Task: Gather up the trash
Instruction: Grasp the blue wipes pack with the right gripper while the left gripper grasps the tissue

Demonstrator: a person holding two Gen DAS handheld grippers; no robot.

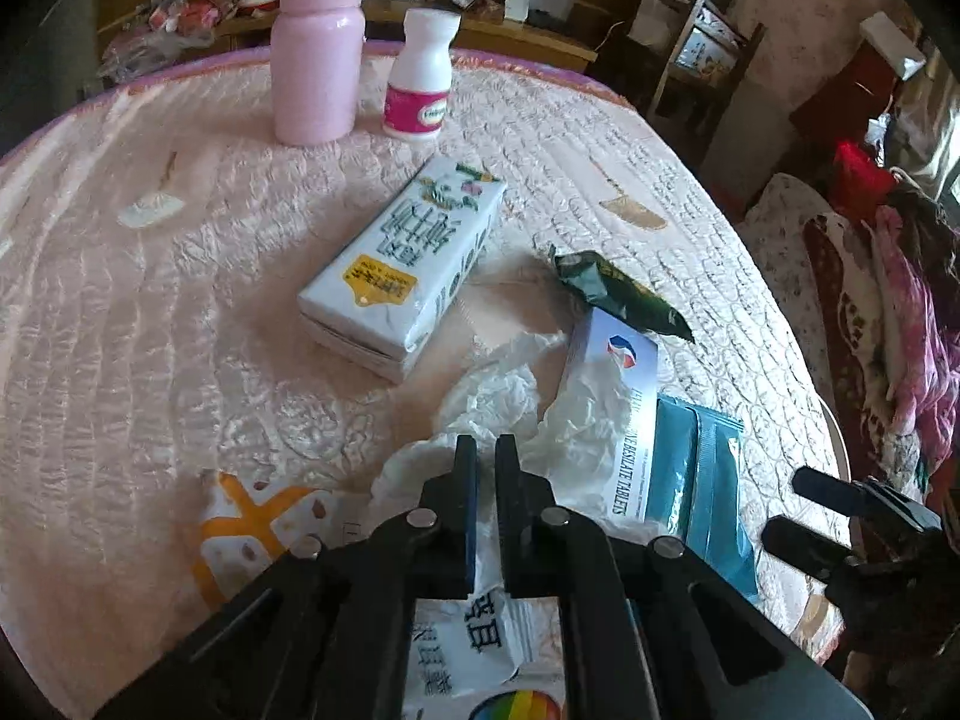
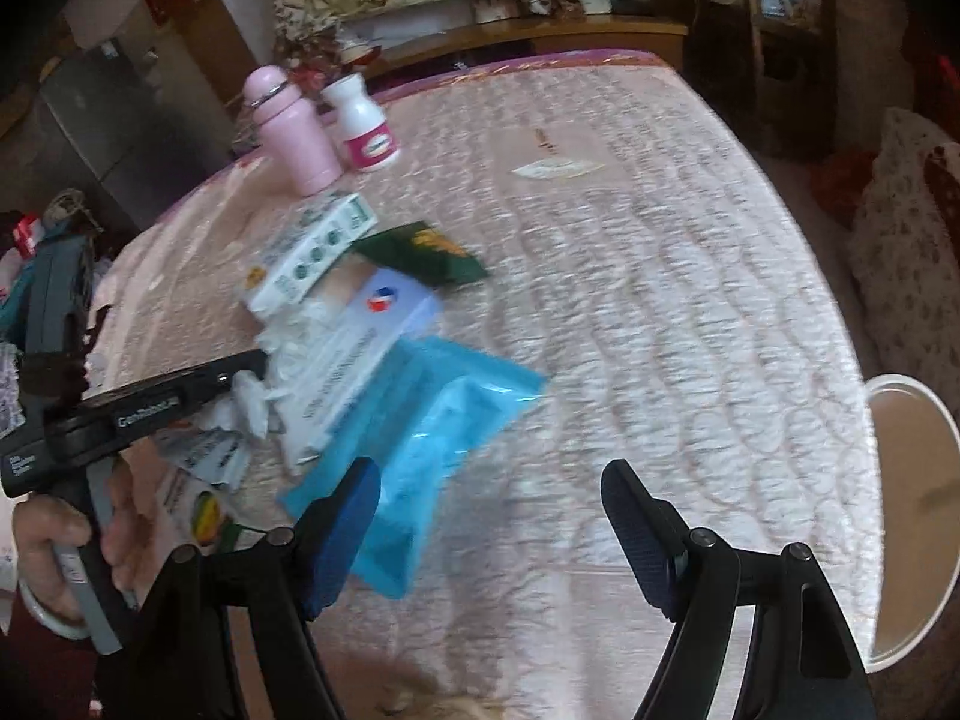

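Note:
A heap of trash lies on the pink quilted table [image 1: 150, 300]. My left gripper [image 1: 486, 456] is shut on a crumpled white tissue [image 1: 510, 396] at the near side of the heap; tissue shows between its narrow jaws. Beside the tissue are a white tablet box [image 1: 618, 372], a blue packet [image 1: 702, 480] and a dark green wrapper [image 1: 618, 294]. Printed white wrappers [image 1: 480, 648] lie under the gripper. In the right wrist view my right gripper [image 2: 489, 492] hangs open over bare quilt, its left finger above the blue packet [image 2: 420, 420]. The left gripper [image 2: 261, 357] pokes into the tissue [image 2: 258, 402].
A white carton [image 1: 402, 264] lies flat in the middle of the table. At the far edge stand a pink bottle [image 1: 318, 48] and a white pill bottle [image 1: 420, 78]. A round white bin [image 2: 900, 380] sits beyond the table's right edge. A hand [image 2: 54, 540] holds the left gripper's handle.

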